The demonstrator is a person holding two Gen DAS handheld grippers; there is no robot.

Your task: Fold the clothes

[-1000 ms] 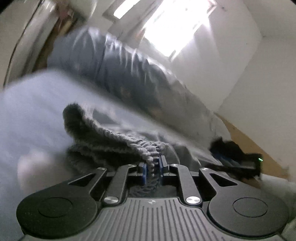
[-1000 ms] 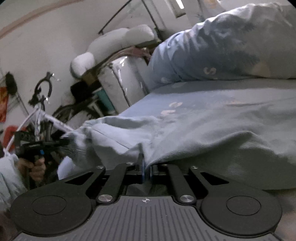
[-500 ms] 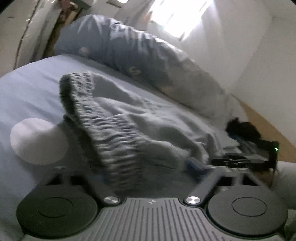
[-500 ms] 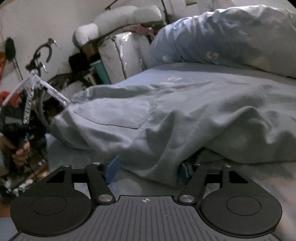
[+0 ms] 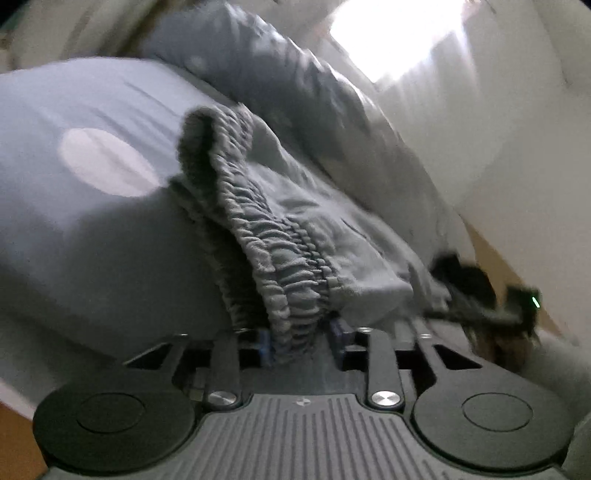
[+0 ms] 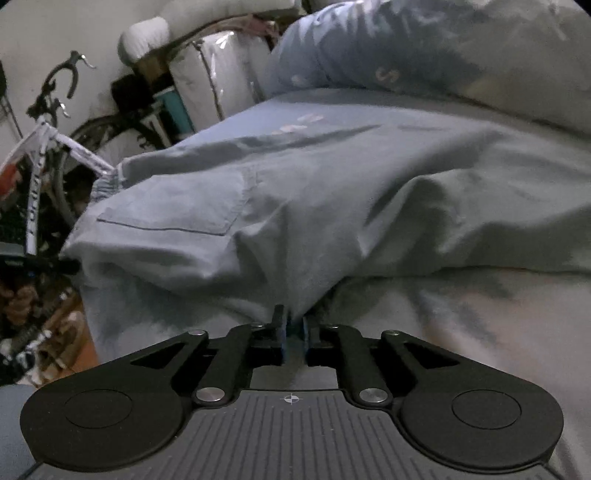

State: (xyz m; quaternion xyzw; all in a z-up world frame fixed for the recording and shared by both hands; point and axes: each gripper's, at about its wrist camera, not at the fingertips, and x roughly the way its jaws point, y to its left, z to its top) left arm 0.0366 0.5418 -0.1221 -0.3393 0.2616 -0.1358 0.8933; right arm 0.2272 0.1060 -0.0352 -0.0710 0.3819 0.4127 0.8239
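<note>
Grey-blue trousers with an elastic waistband (image 5: 266,236) lie on the bed. In the left wrist view my left gripper (image 5: 301,341) has its jaws partly closed around the bunched waistband, which sits between the blue pads. In the right wrist view the trousers (image 6: 295,206) show a back pocket (image 6: 177,199). My right gripper (image 6: 293,338) is shut on a fold of their fabric at the near edge. The right gripper also appears at the right of the left wrist view (image 5: 484,295).
The bed has a blue sheet (image 5: 74,122) with pale round prints and a blue pillow (image 6: 424,48) at the back. A bicycle (image 6: 48,122) and stacked wrapped bundles (image 6: 214,85) stand beside the bed. A bright window (image 5: 402,33) is behind the pillow.
Both grippers opened half a second ago and have closed again on the trousers, the left on the waistband, the right on a fabric fold. The trousers now lie lower on the bed.
</note>
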